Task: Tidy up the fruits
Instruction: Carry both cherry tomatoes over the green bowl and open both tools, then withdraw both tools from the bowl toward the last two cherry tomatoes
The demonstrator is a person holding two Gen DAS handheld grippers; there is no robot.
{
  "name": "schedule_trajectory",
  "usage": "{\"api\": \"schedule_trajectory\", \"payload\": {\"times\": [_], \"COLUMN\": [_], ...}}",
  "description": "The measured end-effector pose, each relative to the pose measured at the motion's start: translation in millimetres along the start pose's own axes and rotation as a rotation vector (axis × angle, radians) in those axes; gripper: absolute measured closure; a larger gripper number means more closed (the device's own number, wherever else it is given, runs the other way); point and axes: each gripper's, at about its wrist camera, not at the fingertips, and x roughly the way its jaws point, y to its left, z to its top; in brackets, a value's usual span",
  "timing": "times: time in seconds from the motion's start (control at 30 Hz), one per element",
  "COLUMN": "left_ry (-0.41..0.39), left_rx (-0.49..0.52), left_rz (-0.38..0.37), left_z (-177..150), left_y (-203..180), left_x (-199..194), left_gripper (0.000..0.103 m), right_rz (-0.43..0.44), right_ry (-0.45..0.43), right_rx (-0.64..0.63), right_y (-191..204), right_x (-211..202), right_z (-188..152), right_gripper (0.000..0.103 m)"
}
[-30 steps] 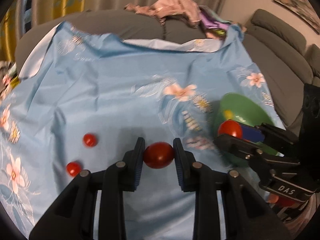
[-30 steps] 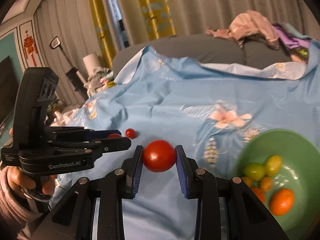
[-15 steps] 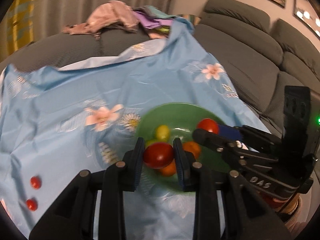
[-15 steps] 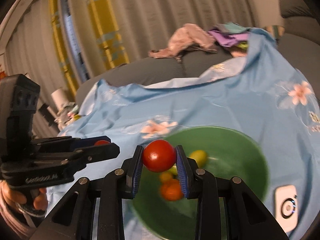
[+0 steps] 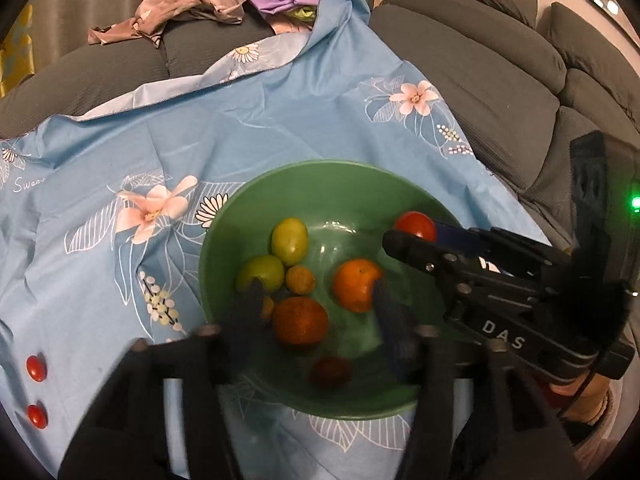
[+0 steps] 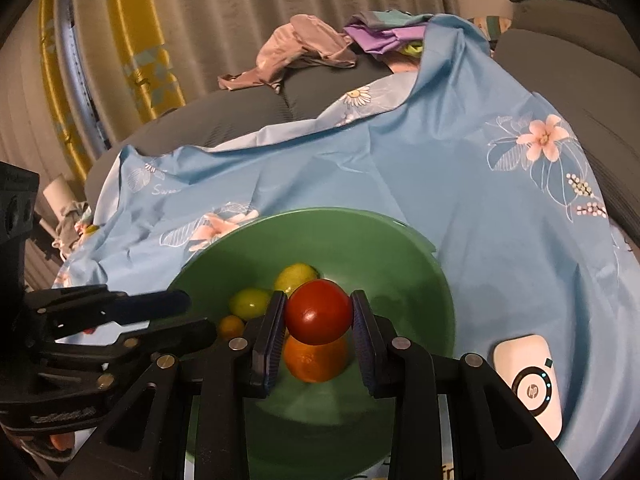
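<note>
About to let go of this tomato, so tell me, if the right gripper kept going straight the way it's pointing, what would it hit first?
The right gripper, shut on the red tomato, points down into the green bowl. The orange beneath looks first in line, though depth is unclear.

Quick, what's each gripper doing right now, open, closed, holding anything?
Left gripper: open, blurred, holding nothing, over the green bowl.
Right gripper: closed on a red tomato.
</note>
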Motion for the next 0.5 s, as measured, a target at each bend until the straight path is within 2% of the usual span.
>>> {"api": "schedule_trajectory", "payload": {"times": [0.17,0.3,0.5], "left_ry": [-0.025,-0.052,-0.074], "left_rx": [-0.015,-0.072,-0.129], "left_rz": [0.012,0.022,0.131], "left_z": [-4,-13,-34], "left_y": [5,21,48], "left_x": [-12,-30,-55], "left_gripper": [0.034,0.031,0.021], "right_rz": [0.001,0.013,0.114], "right_ry": [-0.007,-0.013,-0.044], "right_rx": [0.014,0.012,-0.014], "right_y": [1,2,21], "right_x": [-1,-2,-8], "right_z": [1,2,4], "right_gripper": [0.069,0.068,0.068]}}
